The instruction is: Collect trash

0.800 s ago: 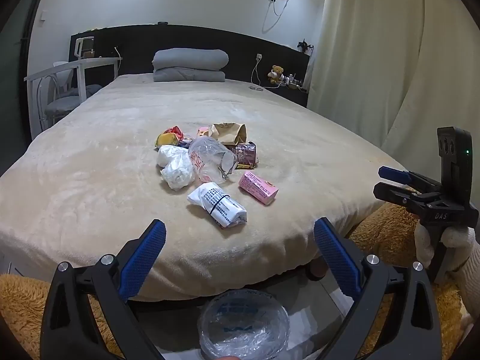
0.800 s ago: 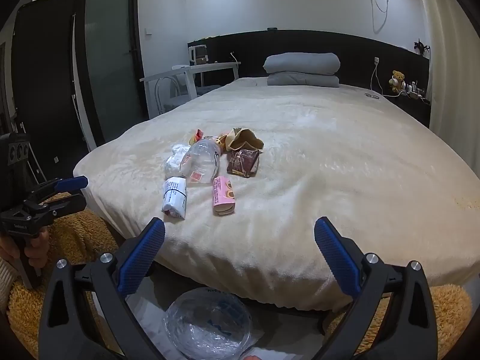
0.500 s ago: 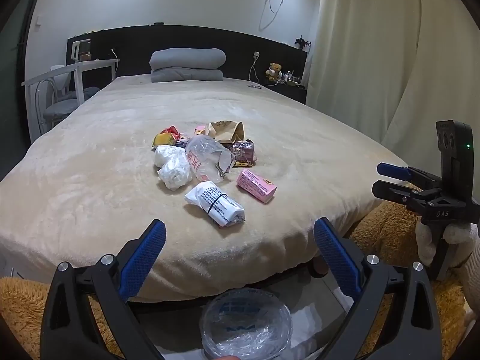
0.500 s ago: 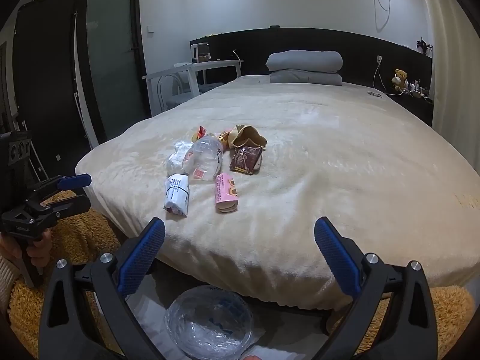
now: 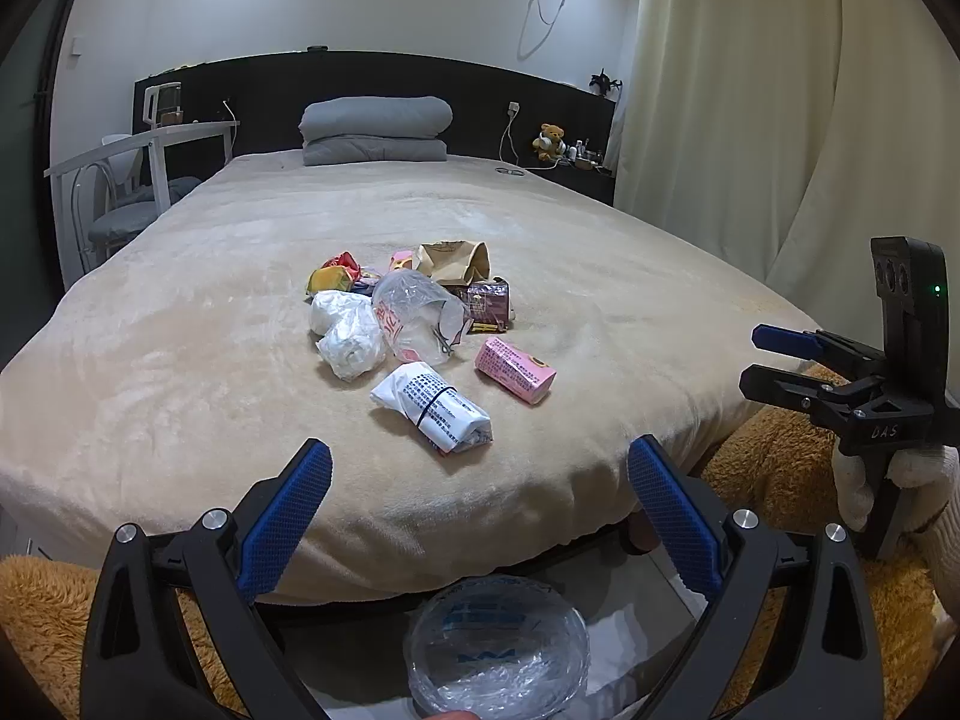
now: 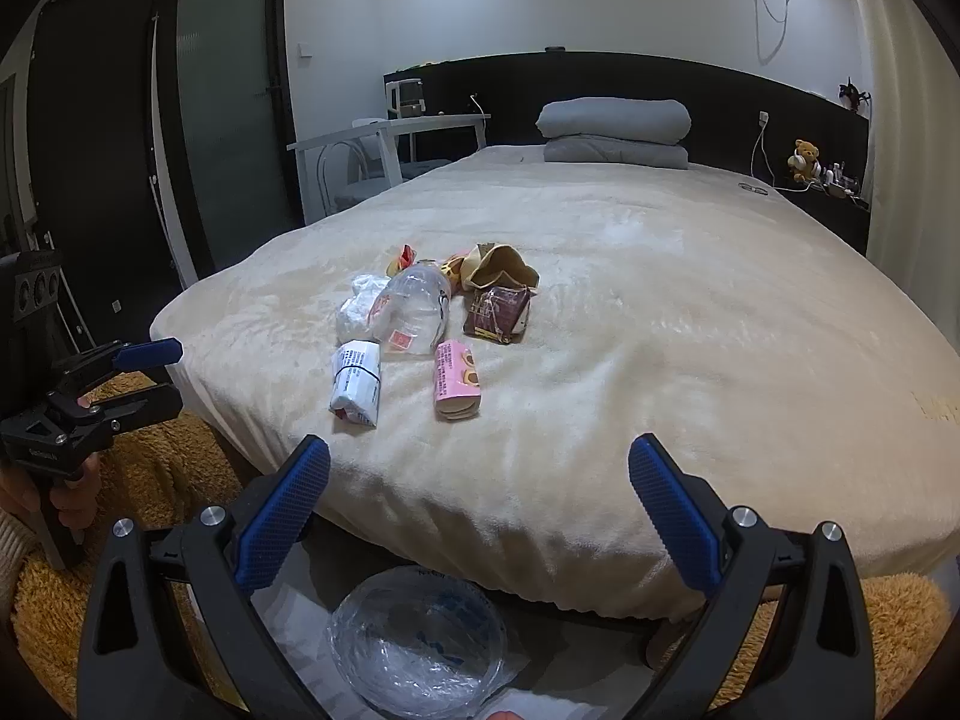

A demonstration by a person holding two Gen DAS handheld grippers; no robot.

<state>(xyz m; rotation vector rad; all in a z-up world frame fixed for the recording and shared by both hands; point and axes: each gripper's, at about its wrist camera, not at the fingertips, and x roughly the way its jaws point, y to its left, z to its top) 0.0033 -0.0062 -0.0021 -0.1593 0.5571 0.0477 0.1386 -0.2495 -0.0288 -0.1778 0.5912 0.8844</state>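
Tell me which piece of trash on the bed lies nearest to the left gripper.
The white printed packet with a black band; the pink carton lies farther.

**Bright wrappers dot a cream bedspread**

A cream plush bedspread [image 5: 180, 360] carries a pink carton [image 5: 515, 369], a maroon packet [image 5: 487, 305], a tan paper bag [image 5: 453, 261], a red-and-yellow wrapper [image 5: 335, 276], crumpled white tissue [image 5: 348, 336] and a white pack with black print [image 5: 433, 407], all beyond blue, cross-hatched finger pads [image 5: 287, 519] on black frames; a clear bag with blue lettering [image 5: 497, 648] lies below them, and grey bedding [image 5: 375, 129] lies folded against the black headboard [image 5: 420, 75]
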